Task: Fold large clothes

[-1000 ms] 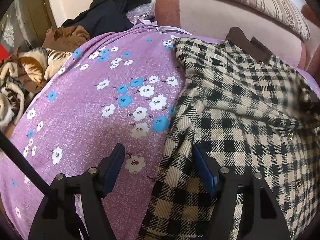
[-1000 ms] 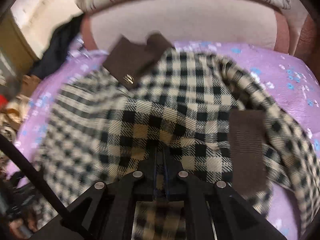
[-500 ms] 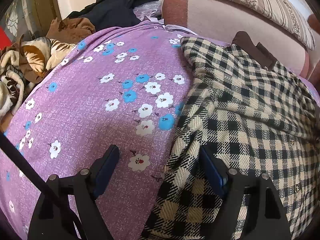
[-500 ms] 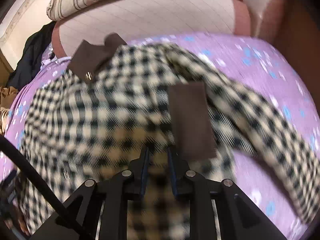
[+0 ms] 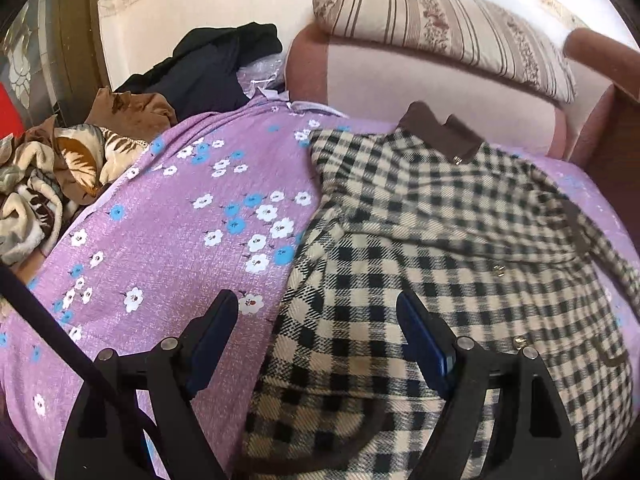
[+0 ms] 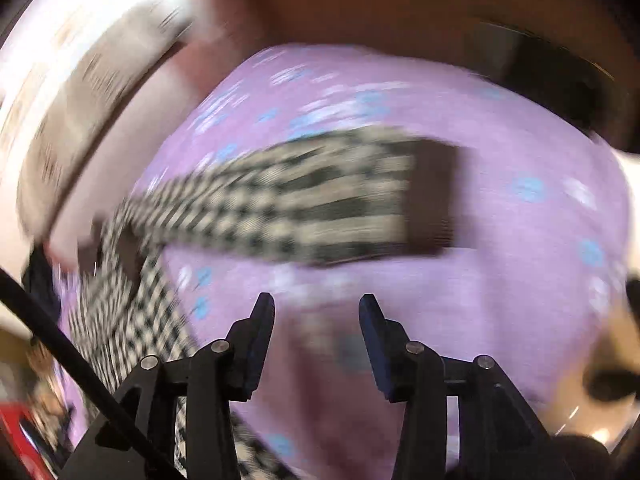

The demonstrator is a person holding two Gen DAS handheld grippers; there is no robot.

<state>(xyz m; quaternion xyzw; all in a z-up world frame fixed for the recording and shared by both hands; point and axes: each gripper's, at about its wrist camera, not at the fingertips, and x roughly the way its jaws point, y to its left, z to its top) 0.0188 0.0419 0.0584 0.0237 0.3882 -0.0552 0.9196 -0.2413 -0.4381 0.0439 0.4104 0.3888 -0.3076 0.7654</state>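
The checked coat [image 5: 420, 240] lay spread on the purple flowered bedspread [image 5: 168, 232], its brown collar [image 5: 440, 132] up against the padded headboard [image 5: 400, 80] and its body covering the right half of the bed. Our left gripper [image 5: 316, 328] hovered over the coat's left edge with its jaws standing wide and nothing clamped between them. Our right gripper [image 6: 316, 320] pointed at bare bedspread near the right edge of the bed. Its jaws had just been opening, and they stood partway apart and empty. Ahead of it one sleeve [image 6: 304, 204] stretched out flat toward that edge, ending in a brown cuff [image 6: 436, 196], though this view was badly smeared.

We judged the step to be laying the coat out: the sleeve had been drawn straight and let go, and no fold showed yet. The next move, as we read it, called for taking that sleeve near the cuff and carrying it across the coat's body, while the left gripper took the left edge. Heavy woollen cloth like this might slide or bunch if pinched too shallowly.
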